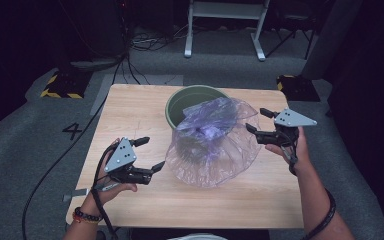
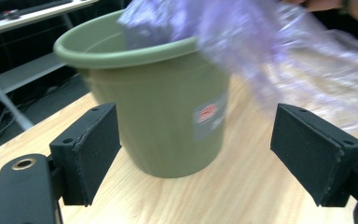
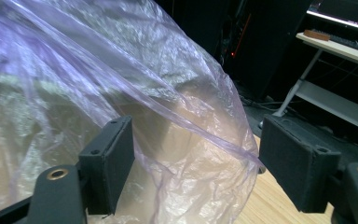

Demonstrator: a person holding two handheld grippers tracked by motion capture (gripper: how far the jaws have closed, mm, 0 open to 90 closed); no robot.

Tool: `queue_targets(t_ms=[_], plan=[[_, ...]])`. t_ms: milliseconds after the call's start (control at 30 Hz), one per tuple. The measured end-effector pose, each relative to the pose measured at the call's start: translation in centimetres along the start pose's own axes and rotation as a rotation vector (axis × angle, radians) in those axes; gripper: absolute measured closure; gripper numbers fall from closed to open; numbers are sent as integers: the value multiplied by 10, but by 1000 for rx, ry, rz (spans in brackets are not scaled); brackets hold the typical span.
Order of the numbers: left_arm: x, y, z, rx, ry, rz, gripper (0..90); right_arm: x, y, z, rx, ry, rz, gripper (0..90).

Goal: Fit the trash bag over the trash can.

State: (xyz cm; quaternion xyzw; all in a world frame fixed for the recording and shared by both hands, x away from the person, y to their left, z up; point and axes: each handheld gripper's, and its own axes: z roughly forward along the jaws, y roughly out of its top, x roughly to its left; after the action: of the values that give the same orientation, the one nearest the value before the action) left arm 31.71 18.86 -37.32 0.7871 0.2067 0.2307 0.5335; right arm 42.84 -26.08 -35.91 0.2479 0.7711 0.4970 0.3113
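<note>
You are holding both tools released, left tool at eight o'clock and right tool at three, flanking the translucent purple plastic bag draping over the green plastic bucket mid-tabletop, ready to regrip its edges.

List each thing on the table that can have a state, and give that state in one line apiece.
Green bucket: upright, partly draped by the bag.
Purple plastic bag: crumpled, spilling over the bucket's rim onto the table.
Left claw: open, holding nothing.
Right claw: open, at the bag's edge, not gripping it.
</note>
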Motion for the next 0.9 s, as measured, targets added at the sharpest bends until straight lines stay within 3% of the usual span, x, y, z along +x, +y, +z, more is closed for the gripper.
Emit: queue_targets(t_ms=[67,100,167,200,300,367,433,467,500,533,567,600,633,667,700,733,800,833,867,900], plan=[[-3,4,-2,2,-23,8,153,-2,0,3,8,-3,2,268],[-6,8,-4,-11,-55,3,150,-3,1,5,12,-9,6,279],[-8,10,-4,-14,-63,5,151,-4,1,6,14,-11,6,287],[-12,15,-3,-26,-92,6,150,-6,1,8,22,-19,5,323],[-16,20,0,-24,-95,13,151,-7,1,9,21,-14,8,377],[-17,25,5,-28,-94,11,157,-10,1,10,24,-6,4,479],[-16,31,11,-22,-58,2,163,-10,1,11,24,-1,4,512],[-14,35,18,-14,-33,-3,242,-10,1,11,27,6,-2,566],[-14,35,18,-14,-33,-3,282,-10,1,11,27,6,-2,566],[-13,36,21,0,-5,2,282,-10,2,12,28,11,-4,602],[-8,38,29,15,-12,2,348,-11,2,11,24,19,-11,668],[-8,38,29,15,-12,2,381,-11,2,11,24,19,-11,668],[-1,40,37,53,26,-6,419,-11,3,11,20,19,-14,718],[-1,40,37,53,26,-6,483,-11,3,11,20,19,-14,718],[3,40,40,63,20,-6,483,-12,3,11,16,21,-17,736],[10,40,46,73,49,-4,549,-12,4,11,18,17,-22,766],[14,40,48,76,54,-2,654,-12,5,11,12,14,-24,799],[18,40,49,71,53,-8,654,-12,5,11,12,14,-24,799],[23,39,52,68,47,-7,739,-13,5,11,4,8,-24,830],[23,39,52,68,47,-7,759,-13,5,11,4,8,-24,830]])
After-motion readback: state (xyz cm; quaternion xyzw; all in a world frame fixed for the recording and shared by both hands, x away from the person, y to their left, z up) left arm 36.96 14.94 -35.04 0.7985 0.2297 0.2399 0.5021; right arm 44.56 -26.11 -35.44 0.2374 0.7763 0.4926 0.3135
